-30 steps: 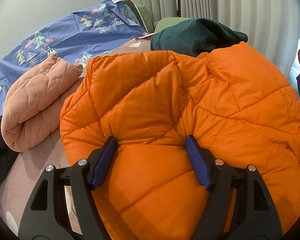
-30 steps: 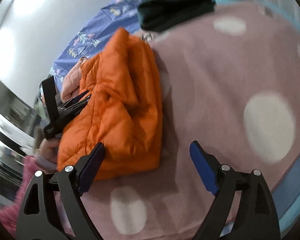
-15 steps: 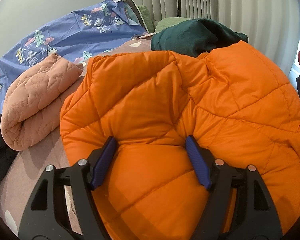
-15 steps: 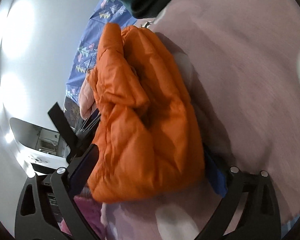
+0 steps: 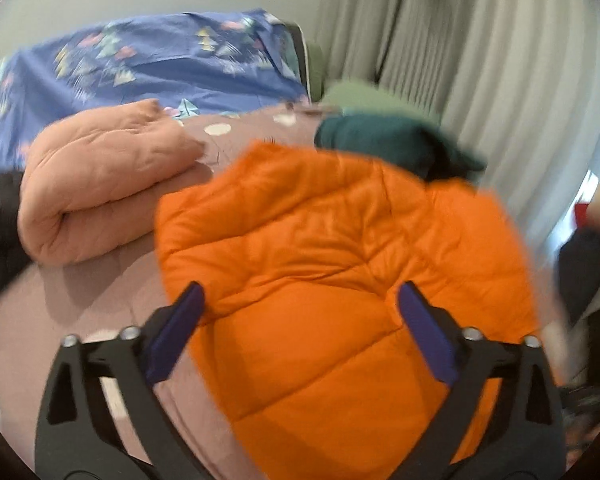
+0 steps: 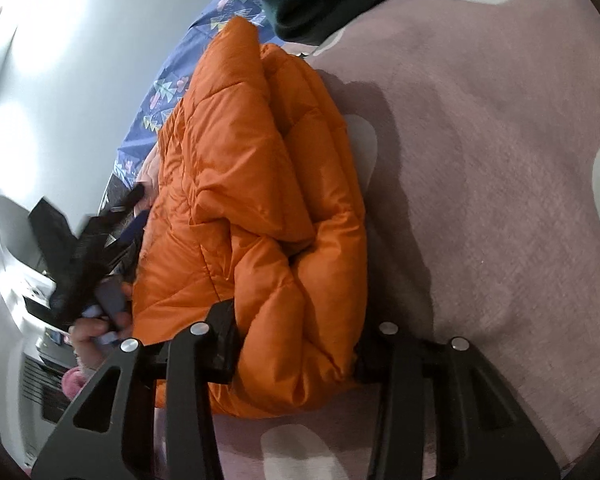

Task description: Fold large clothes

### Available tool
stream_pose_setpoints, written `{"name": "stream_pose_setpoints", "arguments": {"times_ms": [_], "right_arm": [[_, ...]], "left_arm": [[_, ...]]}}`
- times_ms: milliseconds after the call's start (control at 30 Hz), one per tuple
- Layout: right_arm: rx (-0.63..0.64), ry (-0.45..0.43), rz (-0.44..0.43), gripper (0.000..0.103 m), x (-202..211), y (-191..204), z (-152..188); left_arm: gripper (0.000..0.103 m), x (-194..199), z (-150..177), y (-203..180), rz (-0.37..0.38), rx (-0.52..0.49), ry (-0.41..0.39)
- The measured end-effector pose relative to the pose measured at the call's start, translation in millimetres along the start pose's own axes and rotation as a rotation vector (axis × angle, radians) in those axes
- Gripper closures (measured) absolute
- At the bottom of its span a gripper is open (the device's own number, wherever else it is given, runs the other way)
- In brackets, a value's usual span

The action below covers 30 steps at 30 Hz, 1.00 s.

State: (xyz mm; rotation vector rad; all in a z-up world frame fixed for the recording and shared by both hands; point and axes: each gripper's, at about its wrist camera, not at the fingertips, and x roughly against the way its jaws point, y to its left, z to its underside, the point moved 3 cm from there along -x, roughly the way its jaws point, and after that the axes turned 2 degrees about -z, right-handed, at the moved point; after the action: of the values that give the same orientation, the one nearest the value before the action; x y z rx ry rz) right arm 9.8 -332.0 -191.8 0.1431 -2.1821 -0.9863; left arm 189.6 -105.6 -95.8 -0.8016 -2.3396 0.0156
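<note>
A: Though spread wide above the orange jacket (image 5: 340,240), gripping nothing with the left tongs (image 5: 300,296). Just been opening. Left pad out over the bed cover (image 5: 60,320), right pad above the quilted cloth, neither pressing in. Blurred all over from that wrist.

B: And with the right tongs (image 6: 296,332)?

A: Just been closing, and clamped now on the near end of the folded jacket. Thick wad of orange cloth squeezed between the two pads, bulging out on either side.

B: Lying where, then?

A: On the bed, folded into a long, thick bundle on the mauve cover with pale spots. Seen from the right wrist, stretching away from the tongs toward the far side of the bed.

B: And beside it?

A: From the left wrist, off to its left, a rolled pink quilt (image 5: 100,200), near, with a strip of cover between. At its far end, a dark green garment (image 5: 380,140), touching or overlapping the orange edge; cannot tell which. Behind both, a blue sheet (image 5: 160,60) printed with small trees, then pale curtains (image 5: 480,60) to the right.

B: Anything of the person?

A: From the right wrist, a left hand (image 6: 92,332) wrapped round the handle of the left tongs, just beside the jacket's left edge.
</note>
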Motion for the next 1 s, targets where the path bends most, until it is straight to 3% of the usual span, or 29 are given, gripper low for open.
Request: {"name": "stream_pose_setpoints", "arguments": {"times_ms": [67,167,200,300,333,400,433,500,567,733,833,1000], "right_arm": [[0.01,-0.003,0.001,0.061,0,0,1],[0.034,-0.009,0.011,0.059,-3,5,1],[0.042,-0.012,0.013,0.058,-3,5,1],[0.071,-0.022,0.02,0.059,-6,8,-1],[0.09,-0.024,0.025,0.063,-6,11,-2],[0.169,-0.044,0.047,0.071,-4,23,-5],[0.21,-0.06,0.064,0.075,-2,31,-7],[0.307,-0.119,0.078,0.078,5,51,-18],[0.361,-0.162,0.063,0.078,11,69,-33],[0.529,-0.292,0.078,0.079,16,122,-95],[0.545,-0.318,0.062,0.079,6,140,-146],[0.53,-0.294,0.1,0.079,-60,155,-231]], "left_arm": [[0.002,5,3,17,0.022,0.082,0.009],[0.002,-14,21,35,0.024,0.168,0.114],[0.002,-19,26,38,0.068,0.22,0.138],[0.002,-40,42,31,0.305,0.399,0.252],[0.002,-47,46,21,0.329,0.391,0.283],[0.003,-49,44,2,0.301,0.297,0.258],[0.008,-48,39,-8,0.284,0.25,0.24],[0.033,-38,17,-23,0.266,0.182,0.181],[0.039,-28,-9,-36,0.258,0.119,0.128],[0.041,-5,-98,-75,0.21,-0.041,-0.045],[0.041,-11,-154,-79,0.16,-0.104,-0.115],[0.04,-78,-234,-55,0.053,-0.116,-0.086]]}}
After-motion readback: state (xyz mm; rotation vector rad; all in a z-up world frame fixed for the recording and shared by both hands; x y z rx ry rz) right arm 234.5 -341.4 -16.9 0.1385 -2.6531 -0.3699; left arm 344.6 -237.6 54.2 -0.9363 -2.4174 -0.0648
